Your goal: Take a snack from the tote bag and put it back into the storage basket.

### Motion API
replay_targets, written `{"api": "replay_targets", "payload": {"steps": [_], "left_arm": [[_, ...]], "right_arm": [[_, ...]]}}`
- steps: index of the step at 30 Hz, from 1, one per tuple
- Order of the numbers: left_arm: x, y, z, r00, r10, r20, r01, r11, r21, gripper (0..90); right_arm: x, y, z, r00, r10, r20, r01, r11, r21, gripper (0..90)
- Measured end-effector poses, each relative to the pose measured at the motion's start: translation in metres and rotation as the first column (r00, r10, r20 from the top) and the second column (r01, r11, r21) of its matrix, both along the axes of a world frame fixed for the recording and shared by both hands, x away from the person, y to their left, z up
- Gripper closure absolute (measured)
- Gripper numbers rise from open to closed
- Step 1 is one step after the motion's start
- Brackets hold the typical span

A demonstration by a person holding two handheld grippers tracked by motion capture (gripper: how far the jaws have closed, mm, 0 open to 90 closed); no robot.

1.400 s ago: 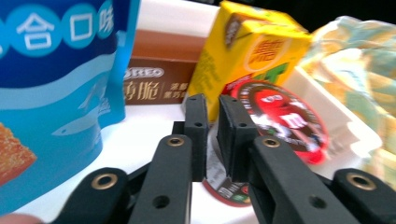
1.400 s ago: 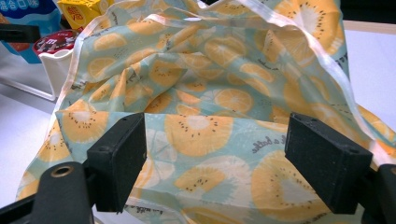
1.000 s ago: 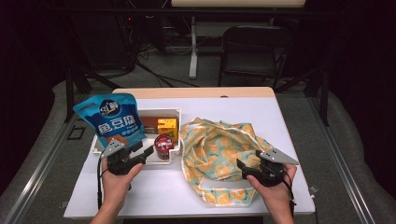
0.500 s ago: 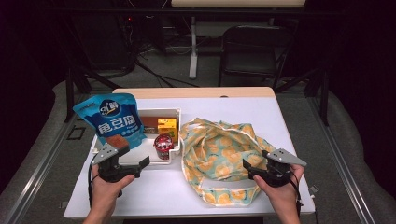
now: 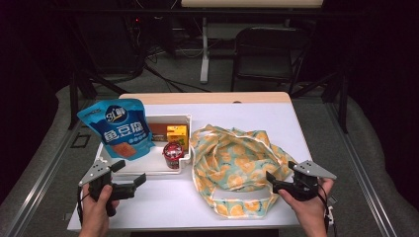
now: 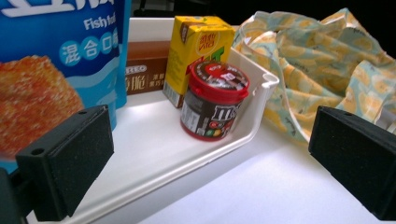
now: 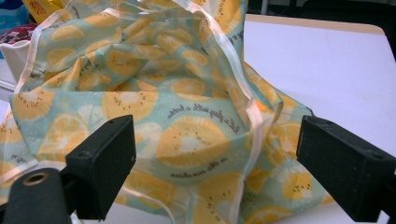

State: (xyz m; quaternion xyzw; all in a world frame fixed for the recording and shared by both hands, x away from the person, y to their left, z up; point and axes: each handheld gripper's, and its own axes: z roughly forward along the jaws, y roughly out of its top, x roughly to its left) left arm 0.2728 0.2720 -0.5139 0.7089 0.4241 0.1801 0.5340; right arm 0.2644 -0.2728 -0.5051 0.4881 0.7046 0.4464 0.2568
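Note:
A white tray [image 5: 148, 167] holds a blue snack bag [image 5: 120, 129], a brown box [image 5: 158, 132], a yellow drink carton [image 5: 177, 134] and a red-lidded candy jar [image 5: 173, 155]. My left gripper [image 5: 129, 173] hovers in front of the tray. Its jaws have just been opening and stand wide with nothing between them. The jar [image 6: 214, 100] and carton [image 6: 198, 51] stand ahead of this gripper [image 6: 210, 154]. An orange-print cloth bag [image 5: 232, 163] lies crumpled right of the tray. My right gripper [image 5: 272, 181] is at its right edge. Its jaws have just been opening, and the cloth [image 7: 187, 107] lies ahead of this gripper [image 7: 219, 163], unpinched.
The white table [image 5: 257, 111] has a wooden strip along its far edge. A black chair [image 5: 267, 54] and desk legs stand on the floor beyond it. Bare tabletop lies behind the bag and along the front edge between my hands.
My left hand has drawn back from the tray, leftward and toward the front edge, and its jaws have spread. My right hand has slid right, off the bag, jaws opening wider.

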Motion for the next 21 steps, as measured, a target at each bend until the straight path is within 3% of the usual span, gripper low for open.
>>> {"api": "replay_targets", "payload": {"steps": [12,21], "left_arm": [[-0.010,0.027,-0.009,0.9988,0.044,-0.020,-0.044,0.9989,0.016,0.0],[-0.009,0.025,-0.013,0.9987,0.048,-0.020,-0.047,0.9986,0.024,0.0]], "right_arm": [[-0.002,-0.023,-0.007,0.9991,-0.038,-0.018,0.038,0.999,0.020,9.7],[0.001,-0.027,-0.013,0.9978,-0.060,-0.028,0.061,0.998,0.027,10.4]]}}
